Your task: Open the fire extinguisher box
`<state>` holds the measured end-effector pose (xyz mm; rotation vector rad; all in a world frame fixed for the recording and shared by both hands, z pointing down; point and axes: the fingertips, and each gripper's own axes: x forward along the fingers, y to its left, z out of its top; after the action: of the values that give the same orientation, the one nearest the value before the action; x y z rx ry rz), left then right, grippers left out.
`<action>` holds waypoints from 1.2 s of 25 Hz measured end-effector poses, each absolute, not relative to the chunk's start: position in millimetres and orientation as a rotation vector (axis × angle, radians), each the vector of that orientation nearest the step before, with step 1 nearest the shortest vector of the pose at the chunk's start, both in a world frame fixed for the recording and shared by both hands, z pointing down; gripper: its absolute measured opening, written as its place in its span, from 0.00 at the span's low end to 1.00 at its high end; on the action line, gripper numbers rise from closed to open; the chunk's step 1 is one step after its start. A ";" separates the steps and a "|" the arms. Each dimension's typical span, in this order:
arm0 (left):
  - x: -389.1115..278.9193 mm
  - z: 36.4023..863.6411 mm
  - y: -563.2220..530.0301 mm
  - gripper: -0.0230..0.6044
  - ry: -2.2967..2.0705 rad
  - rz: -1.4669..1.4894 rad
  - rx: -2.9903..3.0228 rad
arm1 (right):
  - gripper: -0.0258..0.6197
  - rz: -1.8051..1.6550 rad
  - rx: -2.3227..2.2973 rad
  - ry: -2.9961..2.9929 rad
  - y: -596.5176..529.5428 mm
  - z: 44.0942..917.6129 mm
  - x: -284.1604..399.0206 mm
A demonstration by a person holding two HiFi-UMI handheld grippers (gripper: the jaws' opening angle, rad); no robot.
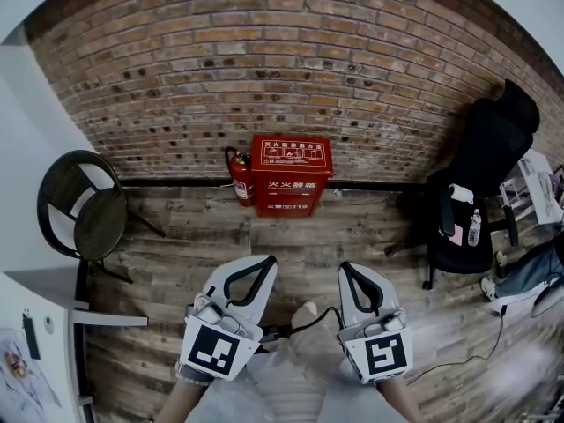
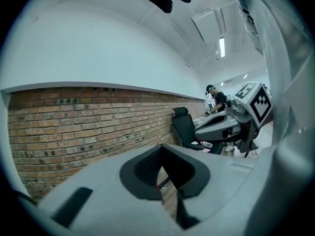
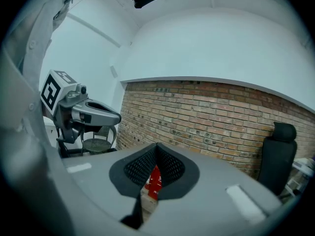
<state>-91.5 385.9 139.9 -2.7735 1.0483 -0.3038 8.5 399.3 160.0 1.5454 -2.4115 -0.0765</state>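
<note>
The red fire extinguisher box stands on the wooden floor against the brick wall, with its lid down. A red extinguisher stands just left of it. My left gripper and right gripper hang side by side well short of the box. Both are shut with nothing between their jaws. In the right gripper view the closed tips point toward the box, which shows as a red sliver below them. The left gripper view shows its closed tips against the brick wall, with the right gripper beside them.
A black wire chair stands at the left. A black office chair stands at the right, with a person beyond it. A white desk corner fills the lower left. A black cable trails over the floor at the right.
</note>
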 end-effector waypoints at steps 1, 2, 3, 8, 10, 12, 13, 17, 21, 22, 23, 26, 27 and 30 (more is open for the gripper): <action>-92.8 139.7 386.2 0.04 1.046 -0.305 -2.769 | 0.05 -0.077 1.548 -2.412 399.3 159.5 7.8; -94.2 139.6 386.1 0.04 1.045 -0.307 -2.764 | 0.05 -0.078 1.551 -2.412 398.9 158.9 7.3; -95.5 139.5 385.5 0.04 1.046 -0.307 -2.760 | 0.05 -0.078 1.552 -2.410 398.3 158.5 7.1; -99.0 140.7 380.3 0.04 1.066 -0.319 -2.754 | 0.05 -0.081 1.542 -2.418 390.5 157.2 7.6; -100.2 140.6 374.9 0.04 1.073 -0.324 -2.738 | 0.05 -0.093 1.540 -2.437 382.1 156.5 6.8; -100.9 143.8 368.3 0.04 1.091 -0.340 -2.733 | 0.05 -0.095 1.534 -2.455 373.9 158.6 7.1; -100.1 145.8 364.3 0.03 1.095 -0.353 -2.731 | 0.05 -0.089 1.526 -2.458 369.1 161.5 8.6; -97.3 145.6 341.1 0.04 1.107 -0.380 -2.711 | 0.05 -0.054 1.503 -2.479 340.2 168.4 12.4; -92.1 144.8 310.4 0.04 1.137 -0.396 -2.690 | 0.05 -0.059 1.478 -2.507 307.4 166.8 17.5; -89.3 145.2 302.3 0.04 1.146 -0.398 -2.687 | 0.05 -0.058 1.469 -2.509 299.1 167.7 20.5; -86.0 145.6 293.9 0.04 1.155 -0.398 -2.686 | 0.05 -0.059 1.459 -2.510 290.4 168.7 23.9; -75.1 147.0 268.8 0.04 1.174 -0.402 -2.682 | 0.05 -0.053 1.434 -2.523 263.4 170.0 34.2; -71.2 147.6 259.6 0.04 1.182 -0.401 -2.682 | 0.05 -0.052 1.424 -2.526 254.0 170.4 37.7; -58.1 149.3 230.1 0.04 1.201 -0.405 -2.685 | 0.05 -0.051 1.396 -2.535 225.1 172.4 49.6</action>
<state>-58.1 230.1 149.3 -2.6846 1.2010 -0.4047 49.6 225.1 172.4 1.3959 -2.5350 -0.0513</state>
